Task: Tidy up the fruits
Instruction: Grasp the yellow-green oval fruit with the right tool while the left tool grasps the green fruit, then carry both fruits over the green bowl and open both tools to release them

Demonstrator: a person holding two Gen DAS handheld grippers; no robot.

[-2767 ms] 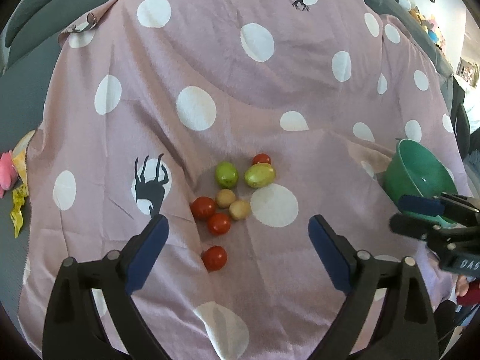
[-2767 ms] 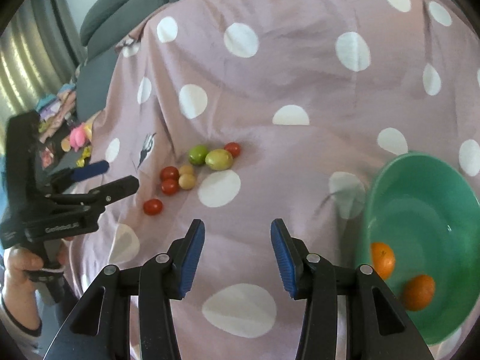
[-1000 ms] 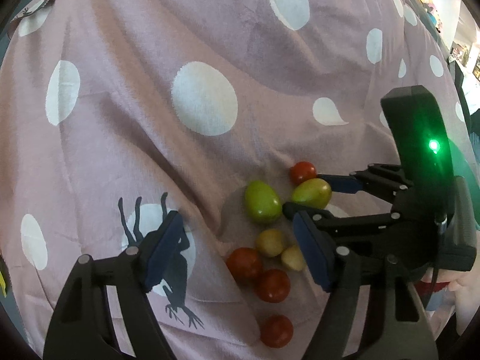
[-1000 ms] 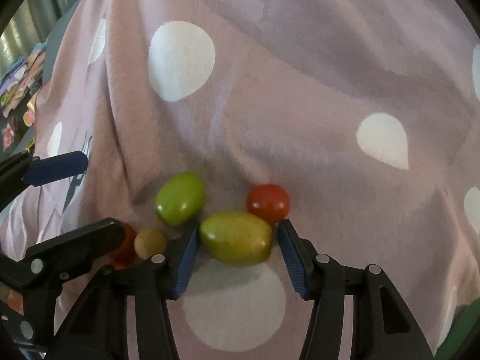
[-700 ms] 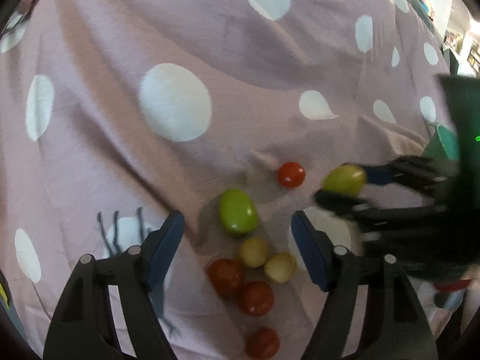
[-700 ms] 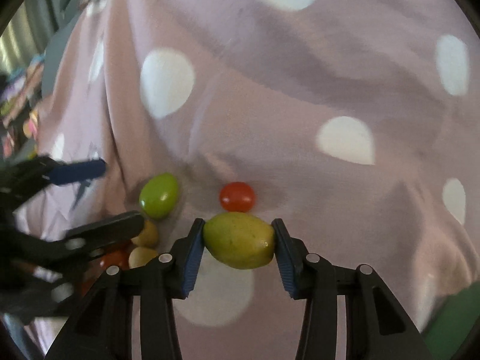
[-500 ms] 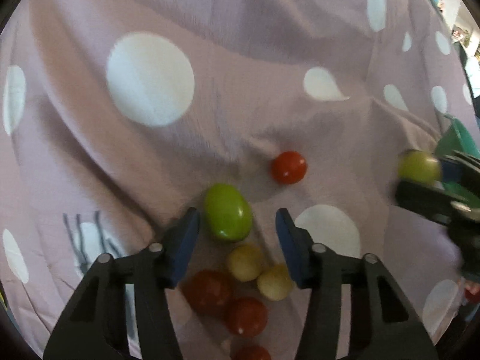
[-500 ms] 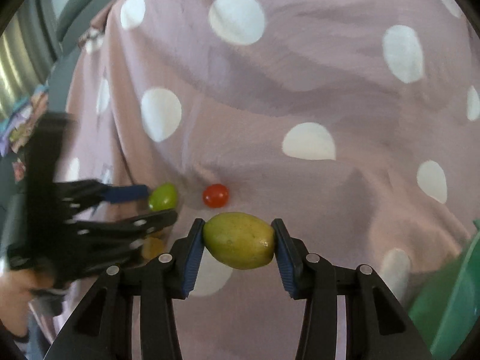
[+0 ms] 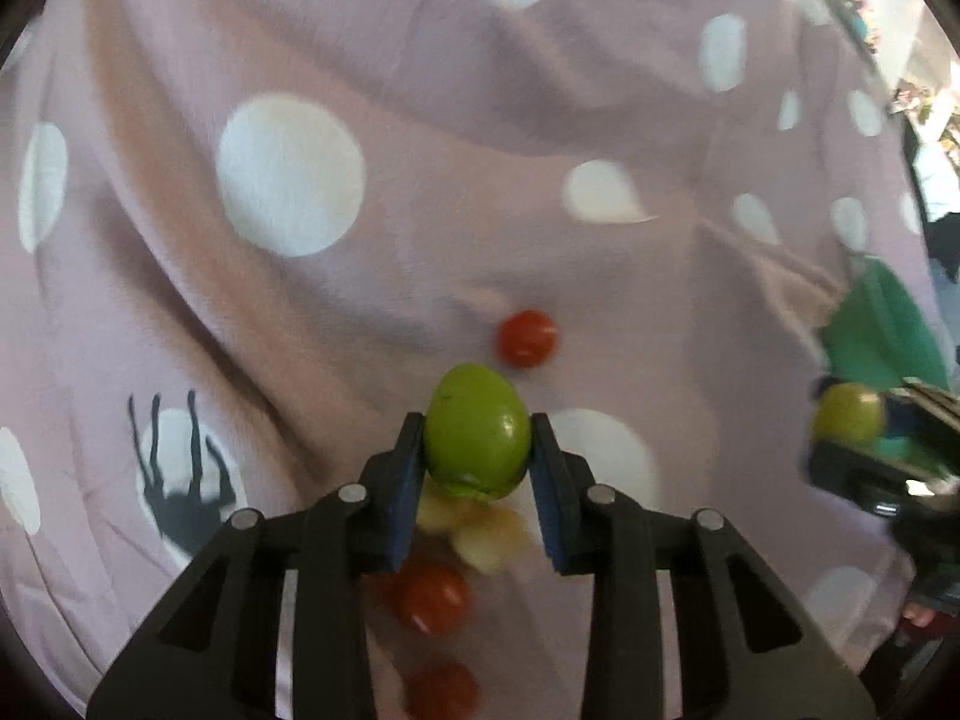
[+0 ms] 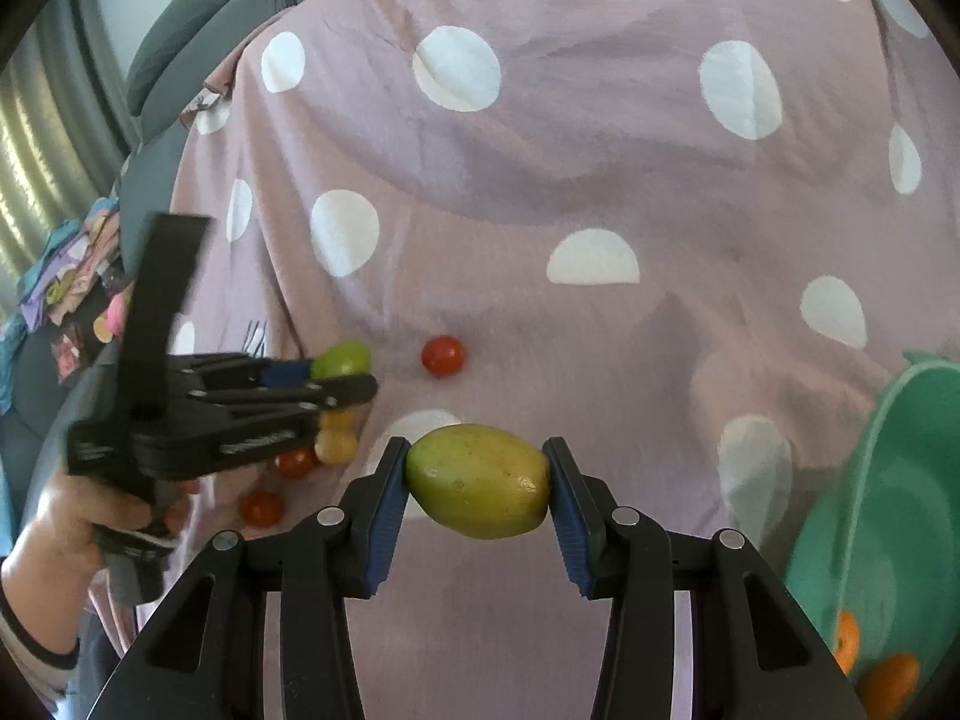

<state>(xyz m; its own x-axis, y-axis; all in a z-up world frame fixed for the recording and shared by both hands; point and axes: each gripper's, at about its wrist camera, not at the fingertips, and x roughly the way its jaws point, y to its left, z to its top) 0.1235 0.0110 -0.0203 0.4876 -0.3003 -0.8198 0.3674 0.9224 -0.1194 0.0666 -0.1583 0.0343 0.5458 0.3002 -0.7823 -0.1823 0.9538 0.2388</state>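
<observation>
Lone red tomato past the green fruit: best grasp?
Take the tomato across its widest middle, coming straight down from above. It is round, so any jaw axis works, and it sits alone on the cloth with room all round. Both grippers are full now, left and right.

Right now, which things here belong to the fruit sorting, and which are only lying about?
Part of the job:
- green fruit in the left gripper
- yellow-green fruit in the right gripper
- red tomatoes
- small yellow fruits
- green bowl with oranges

Just lying about:
- spotted blanket
- grey cushions
- colourful clutter
</observation>
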